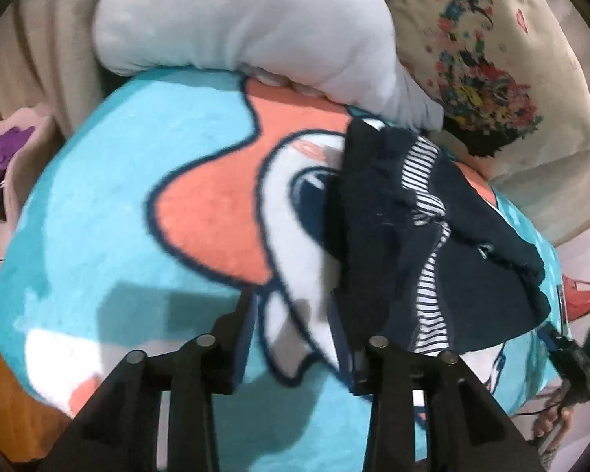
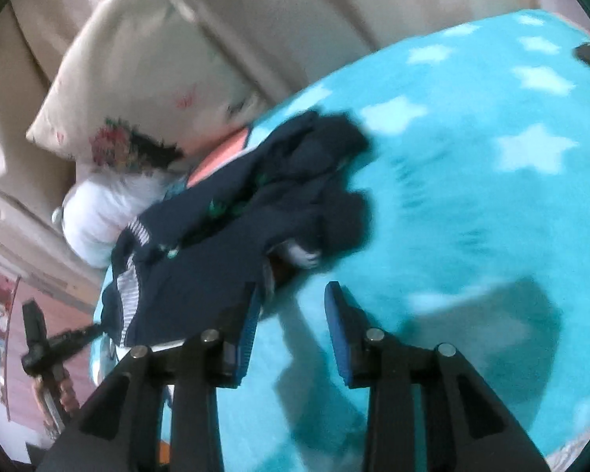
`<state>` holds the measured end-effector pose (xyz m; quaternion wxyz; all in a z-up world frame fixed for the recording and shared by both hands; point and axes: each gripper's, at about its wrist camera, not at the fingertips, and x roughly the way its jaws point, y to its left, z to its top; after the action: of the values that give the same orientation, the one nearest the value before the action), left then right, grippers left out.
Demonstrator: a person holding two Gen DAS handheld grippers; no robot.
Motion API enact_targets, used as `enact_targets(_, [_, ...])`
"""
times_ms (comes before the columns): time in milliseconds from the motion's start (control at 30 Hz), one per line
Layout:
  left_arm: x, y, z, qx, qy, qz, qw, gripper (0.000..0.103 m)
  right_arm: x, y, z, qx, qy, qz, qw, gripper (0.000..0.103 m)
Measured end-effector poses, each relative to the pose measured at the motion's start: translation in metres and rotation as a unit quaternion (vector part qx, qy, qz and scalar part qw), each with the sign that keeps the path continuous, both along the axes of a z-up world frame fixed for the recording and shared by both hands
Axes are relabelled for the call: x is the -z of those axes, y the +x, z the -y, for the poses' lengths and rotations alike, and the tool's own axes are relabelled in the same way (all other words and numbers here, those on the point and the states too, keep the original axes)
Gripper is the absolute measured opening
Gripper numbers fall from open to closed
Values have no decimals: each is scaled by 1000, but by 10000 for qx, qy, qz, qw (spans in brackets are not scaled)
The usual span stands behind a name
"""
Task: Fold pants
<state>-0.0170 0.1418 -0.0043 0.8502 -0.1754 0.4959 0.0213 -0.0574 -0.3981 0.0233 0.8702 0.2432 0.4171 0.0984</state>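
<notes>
Dark navy pants (image 1: pixel 432 228) with a blue-and-white striped lining lie crumpled on a turquoise cartoon blanket (image 1: pixel 98 204). In the left wrist view they sit at right of centre; my left gripper (image 1: pixel 293 310) is open, its right finger at the pants' near edge. In the right wrist view the pants (image 2: pixel 232 244) lie bunched left of centre on the star-patterned blanket (image 2: pixel 472 196). My right gripper (image 2: pixel 293 303) is open and empty, its left finger beside the pants' near edge.
A white bolster pillow (image 1: pixel 236 23) and a cream floral pillow (image 1: pixel 491 59) lie at the head of the bed. The other gripper (image 1: pixel 570 358) shows at the right edge, and in the right wrist view (image 2: pixel 43 346) at lower left. A wooden bed edge (image 1: pixel 4 385) is at left.
</notes>
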Motion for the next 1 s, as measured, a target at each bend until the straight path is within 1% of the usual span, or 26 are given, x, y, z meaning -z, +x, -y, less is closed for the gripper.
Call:
enact_targets(67, [-6,-7,-1,-99,-8,197,9998,58,-15,-3,9,272,-283,273,9989,54])
enact_targets(100, [-9,-9,0,-131,-92,326,9993,60,-21,0,11,393,-423,392,9976,58])
enact_targets(133, [-12,-10,1,-125,-184,413,9989,61,-21,7,11,449,-481,387,9971,64])
enact_targets(200, [-18,-10,8,-20,-380,556,9977,61,-12,27,5,341,-559,166,9977,65])
enact_targets(233, [-20,-9,10,32,-420,600,9973,61,0,43,-1,273,-699,-121,9971,64])
enact_targets(267, [-23,-9,15,95,-425,640,9970,62,8,52,-7,205,-801,-265,9962,55])
enact_targets(300, [-25,-6,20,149,-402,650,9970,62,5,51,-12,182,-995,-127,9948,38])
enact_targets(333, [-27,-5,23,189,-365,656,9970,62,-1,54,-21,-190,-1019,-86,9946,6])
enact_targets(367, [-28,-3,26,220,-327,666,9970,63,-9,52,-21,-222,-940,-10,9953,6])
enact_targets(400, [-30,0,29,252,-287,694,9969,64,-16,49,-20,-150,-1006,109,9948,6])
enact_targets(433, [-31,1,30,266,-240,721,9967,67,-24,45,-17,30,-1266,244,9916,6])
enact_targets(467, [-30,3,32,269,-208,729,9968,69,-31,41,-9,372,-1578,310,9863,6])
enact_targets(500, [-30,6,34,281,-181,719,9969,70,-33,40,1,781,-1875,244,9788,6])
enact_targets(533, [-29,9,35,299,-186,689,9970,70,-34,39,12,1090,-2035,116,9729,6])
enact_targets(567, [-28,13,37,326,-203,649,9972,70,-34,39,22,1272,-1992,15,9717,7])
enact_targets(600, [-25,16,39,345,-202,617,9973,70,-35,38,28,1327,-1874,-24,9733,7])
enact_targets(633, [-24,20,41,368,-190,579,9975,70,-37,36,36,1293,-1599,-11,9786,8])
enact_targets(700, [-23,29,47,443,-169,527,9975,70,-43,36,37,1098,-1372,74,9844,28])
enact_targets(733, [-24,35,51,516,-144,510,9973,70,-49,40,31,890,-1329,159,9870,47])
enact_targets(767, [-24,40,55,579,-102,489,9971,70,-53,43,25,698,-1319,254,9885,53])
enact_targets(800, [-26,47,59,663,-26,460,9967,70,-56,48,17,550,-1321,307,9892,53])
enact_targets(833, [-28,55,64,761,70,447,9961,70,-63,58,5,255,-1366,360,9896,53])
enact_targets(867, [-30,64,70,895,193,434,9949,74,-67,68,-7,42,-1417,394,9891,54])
enact_targets(900, [-31,75,78,1084,350,415,9926,75,-70,76,-16,-203,-1478,430,9879,55])
enact_targets(933, [-31,87,84,1238,475,420,9903,75,-74,91,-33,-607,-1589,453,9844,60])
enact_targets(1000, [-28,112,94,1558,625,386,9851,75,-71,117,-57,-1121,-1775,445,9767,63])
